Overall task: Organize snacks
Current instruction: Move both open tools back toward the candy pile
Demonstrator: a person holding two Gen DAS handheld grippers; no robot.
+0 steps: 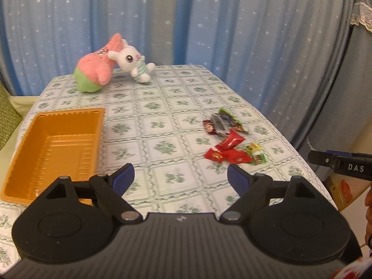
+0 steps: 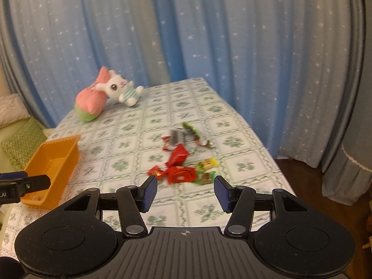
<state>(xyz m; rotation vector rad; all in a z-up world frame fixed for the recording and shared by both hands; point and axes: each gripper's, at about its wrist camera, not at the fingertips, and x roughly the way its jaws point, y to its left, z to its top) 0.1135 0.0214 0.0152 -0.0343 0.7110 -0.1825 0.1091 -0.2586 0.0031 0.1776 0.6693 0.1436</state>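
A pink and green plush toy [image 1: 94,72] lies at the far left corner of the surface [image 1: 162,107], a white plush rabbit [image 1: 133,61] leaning against it, before a blue starred curtain [image 1: 209,18].

Tray [image 1: 58,139]: orange, ribbed floor. Cloth [image 1: 162,139]: white squares, green leaf sprigs, green grid lines. Snacks [image 1: 232,144]: mostly red wrappers, I also see green, yellow, one grey-black. Curtain [image 1: 232,23]: blue, white stars. Star plush [image 1: 95,69]: pink over green. Rabbit [image 1: 132,61]: white, green-striped shirt. Pads [image 2: 148,193]: blue.
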